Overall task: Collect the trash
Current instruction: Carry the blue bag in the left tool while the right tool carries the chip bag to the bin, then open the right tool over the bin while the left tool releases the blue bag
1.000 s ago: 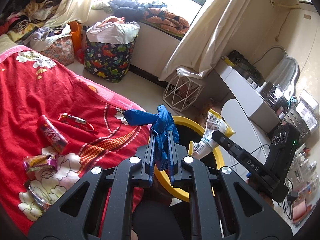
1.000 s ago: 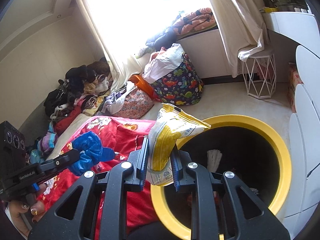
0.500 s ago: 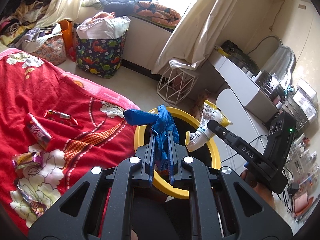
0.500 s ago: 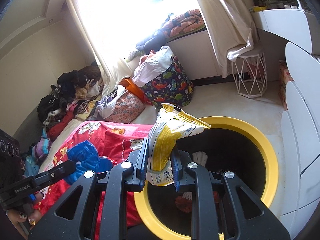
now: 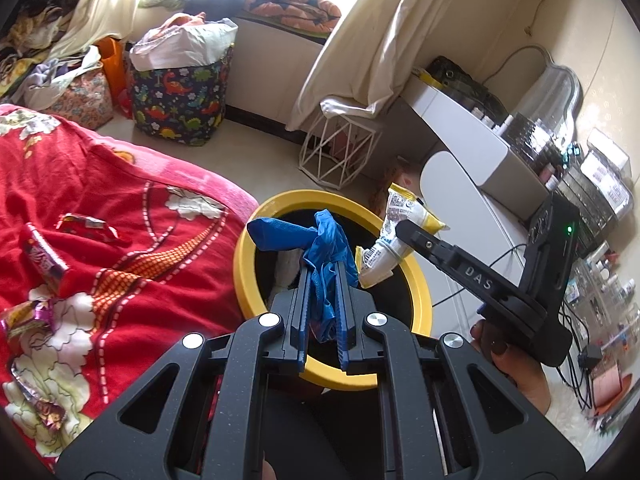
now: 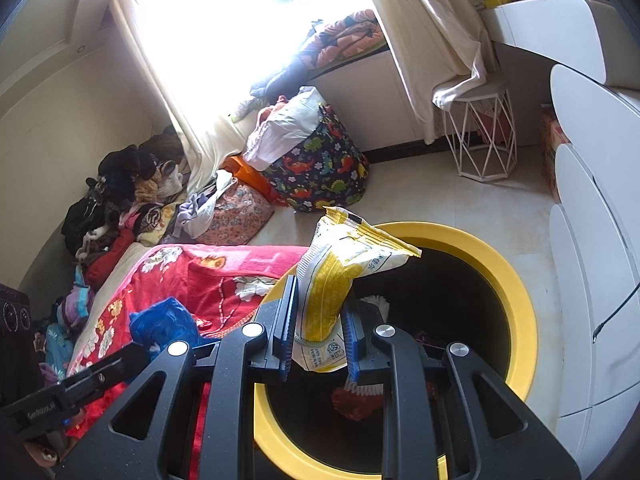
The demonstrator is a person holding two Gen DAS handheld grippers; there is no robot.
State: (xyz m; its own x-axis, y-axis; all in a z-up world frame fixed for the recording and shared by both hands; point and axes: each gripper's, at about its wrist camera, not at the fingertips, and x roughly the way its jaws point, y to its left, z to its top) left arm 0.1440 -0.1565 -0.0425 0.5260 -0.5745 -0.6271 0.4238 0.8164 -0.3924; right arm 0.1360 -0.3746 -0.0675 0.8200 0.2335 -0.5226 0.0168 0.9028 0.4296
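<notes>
Blue crumpled plastic, a glove or bag (image 5: 320,248), is pinched between the fingers of the left gripper (image 5: 322,276); its loose end sticks up and out to the left beyond the fingertips. Directly past and below those fingertips the yellow-rimmed bin (image 5: 256,240) is seen, its dark interior open.

Yellow-and-white snack packet (image 6: 340,272) is clamped between the pads of the right gripper (image 6: 320,296), standing upright with its crimped top bent over to the right above the fingertips. The bin rim (image 6: 516,300) lies just ahead of and under these fingers; some red and white scraps are visible inside.

Left of the left fingers, several wrappers (image 5: 44,260) are noted lying on the red blanket (image 5: 140,272). A wire stool (image 6: 480,136) and dinosaur-print bag (image 6: 320,168) stand well beyond both grippers.
</notes>
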